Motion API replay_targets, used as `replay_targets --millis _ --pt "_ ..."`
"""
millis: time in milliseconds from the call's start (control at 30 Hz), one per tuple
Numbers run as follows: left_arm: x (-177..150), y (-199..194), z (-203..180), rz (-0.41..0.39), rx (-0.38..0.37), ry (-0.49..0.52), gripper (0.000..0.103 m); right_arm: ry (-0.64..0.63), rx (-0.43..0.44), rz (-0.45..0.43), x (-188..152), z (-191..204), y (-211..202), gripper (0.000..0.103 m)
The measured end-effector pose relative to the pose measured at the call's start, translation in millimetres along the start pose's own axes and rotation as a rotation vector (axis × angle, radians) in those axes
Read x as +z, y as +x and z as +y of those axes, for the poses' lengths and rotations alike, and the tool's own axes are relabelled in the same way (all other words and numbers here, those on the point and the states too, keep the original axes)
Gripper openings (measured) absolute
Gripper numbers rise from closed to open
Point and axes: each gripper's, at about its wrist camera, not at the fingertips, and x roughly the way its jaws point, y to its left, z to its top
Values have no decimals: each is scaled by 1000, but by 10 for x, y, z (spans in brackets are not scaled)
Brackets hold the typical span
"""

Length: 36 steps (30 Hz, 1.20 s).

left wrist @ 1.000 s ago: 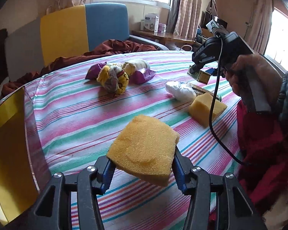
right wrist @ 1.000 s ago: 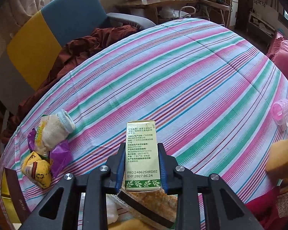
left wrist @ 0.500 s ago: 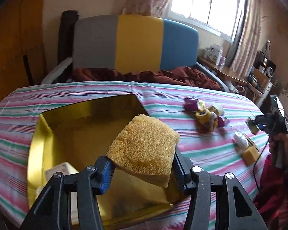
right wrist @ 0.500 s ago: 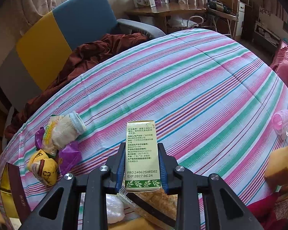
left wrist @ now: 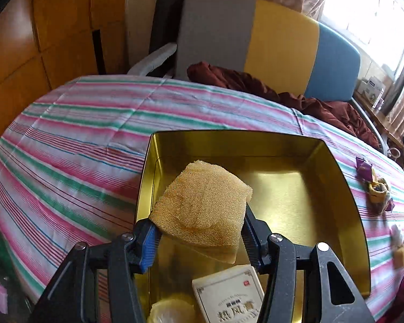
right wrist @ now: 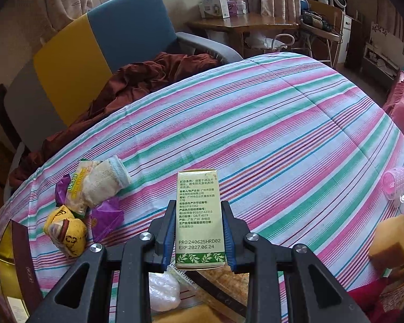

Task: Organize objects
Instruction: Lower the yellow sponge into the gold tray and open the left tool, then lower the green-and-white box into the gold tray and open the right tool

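- Here the left claw (left wrist: 199,231) grips a yellow sponge (left wrist: 202,210), its pads pressed into the sponge's two sides; the jaws have just been opening a little with the sponge between them.
- The sponge hangs above the near part of a gold tray (left wrist: 347,188), which sits on the striped worktop (left wrist: 75,145).
- A white box (left wrist: 229,293) and a pale round item (left wrist: 172,312) lie in the tray's near end, below the claw.
- The right claw (right wrist: 199,231) is clamped on a green carton (right wrist: 199,215), held upright above the worktop (right wrist: 282,123).
- To the carton's left lies a heap: a sock (right wrist: 105,180), purple wrappers (right wrist: 106,216) and a yellow bundle (right wrist: 67,232).
- A second sponge (right wrist: 390,239) and a pink roller (right wrist: 394,183) lie at the right edge, apart from each other.
- A white bag (right wrist: 163,290) lies under the right claw.
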Motion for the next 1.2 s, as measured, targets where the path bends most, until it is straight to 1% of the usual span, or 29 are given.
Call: replay_targets --millis 133,267,600,700,867,1000,1100,1200 --pt "-18 148 8 18 50 15 58 -10 -4 3 -5 12 13 30" --pt "-67 219 42 42 56 2 63 -9 -6 8 -6 9 24 30" --pt "-214 129 6 15 82 37 67 -11 -10 20 -13 17 46 30" --pt "-217 74 -18 3 76 43 73 -2 -4 25 -16 12 48 30" --pt "-267 -104 -47 -46 117 44 73 -13 -16 4 -14 31 11 30" --pt "-375 -403 -35 -119 154 28 73 -20 -9 -39 -10 53 -85 30" --pt "-468 -636 -7 -166 161 17 73 -62 10 -77 -32 185 -210 30" --pt "-555 -809 39 -194 167 9 74 -134 44 -96 -101 475 -356 30"
